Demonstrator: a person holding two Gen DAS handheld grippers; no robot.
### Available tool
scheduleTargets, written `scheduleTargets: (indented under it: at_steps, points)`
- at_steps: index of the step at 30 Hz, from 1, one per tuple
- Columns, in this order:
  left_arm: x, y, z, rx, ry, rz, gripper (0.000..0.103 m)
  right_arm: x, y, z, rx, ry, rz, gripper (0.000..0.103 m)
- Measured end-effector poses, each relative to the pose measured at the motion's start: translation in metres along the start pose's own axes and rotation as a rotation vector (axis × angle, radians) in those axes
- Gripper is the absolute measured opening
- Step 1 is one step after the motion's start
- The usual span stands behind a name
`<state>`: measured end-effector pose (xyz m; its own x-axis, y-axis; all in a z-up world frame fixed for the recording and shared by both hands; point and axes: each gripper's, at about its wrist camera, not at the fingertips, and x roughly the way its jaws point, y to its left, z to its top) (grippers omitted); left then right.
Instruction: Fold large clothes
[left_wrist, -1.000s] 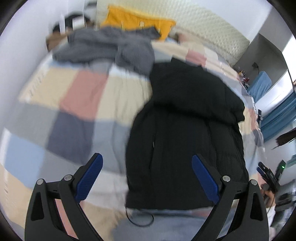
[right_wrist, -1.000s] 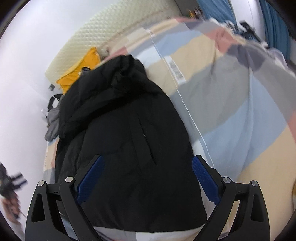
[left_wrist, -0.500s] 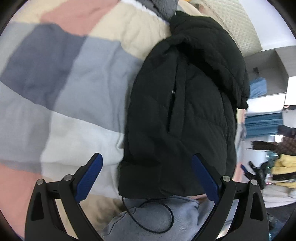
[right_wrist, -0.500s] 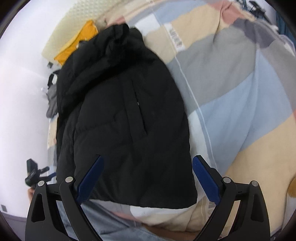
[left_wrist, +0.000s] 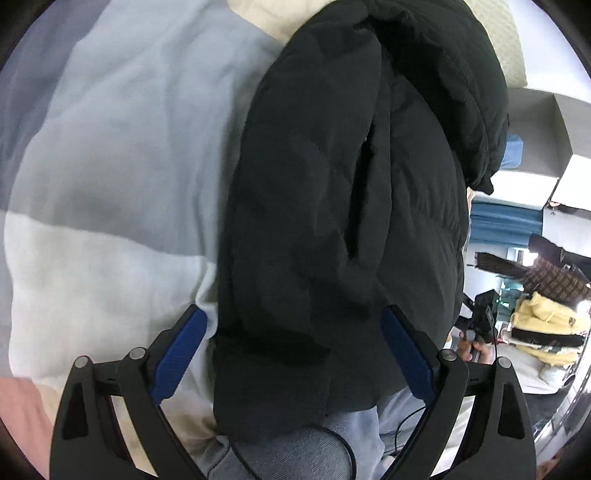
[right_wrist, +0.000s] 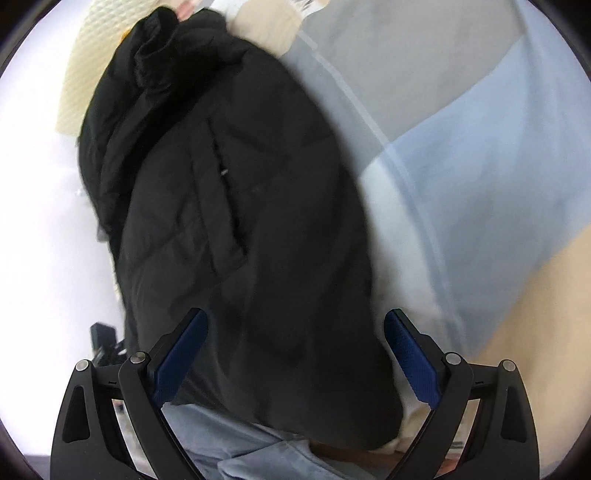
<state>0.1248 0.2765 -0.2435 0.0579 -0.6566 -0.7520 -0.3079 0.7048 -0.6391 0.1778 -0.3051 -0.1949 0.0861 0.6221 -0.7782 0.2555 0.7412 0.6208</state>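
The black puffer jacket (left_wrist: 332, 221) lies on the bed (left_wrist: 103, 177) with its long axis running from the near edge, where the person stands, toward the far end with the headboard (right_wrist: 88, 55). Its hem is at the near edge and its collar, or hood, points to the headboard. The jacket is black, padded and quilted, with a pocket slit on the front, and the sleeves are folded inward so the shape is a narrow long block. It rests on a cover of large colour blocks: light blue, grey, cream and pink. The left gripper (left_wrist: 291, 354) hovers over the hem with its fingers (left_wrist: 181, 354) spread wide; they hold nothing, and the hem lies between them in the view. The right gripper (right_wrist: 295, 354) is also above the hem, its fingers (right_wrist: 413, 362) equally wide apart and empty. Below the hem the person's grey-blue trousers (left_wrist: 295, 454) are seen, with a thin black cable (left_wrist: 332, 443) across them. At the right side of the left view there is a pile of yellow clothes (left_wrist: 543, 325) in the room. Compared with half a second before, both cameras have come closer to the jacket, so it fills more of each view, and the fingers are as wide as before.
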Motion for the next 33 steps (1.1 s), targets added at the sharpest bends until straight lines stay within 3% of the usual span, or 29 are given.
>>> scheduleTargets:
  at_steps: [10,14,17,25,33]
  points:
    - [0.027,-0.025,0.011,0.108,0.123,-0.045,0.095,0.010,0.030,-0.001,-0.138,0.019,0.110,0.099]
    - [0.034,-0.027,0.012,0.114,0.178,-0.027,0.095,0.014,0.036,-0.003,-0.113,-0.029,0.067,0.100]
    - [0.031,-0.033,0.009,0.139,0.196,-0.020,0.095,0.015,0.047,-0.010,-0.168,-0.064,-0.018,0.101]
    - [0.031,-0.053,0.006,0.154,0.211,-0.010,0.095,0.028,0.043,-0.011,-0.119,-0.132,-0.072,0.101]
    - [0.034,-0.075,0.001,0.198,0.203,0.015,0.089,0.008,0.056,-0.012,-0.164,-0.156,0.114,0.100]
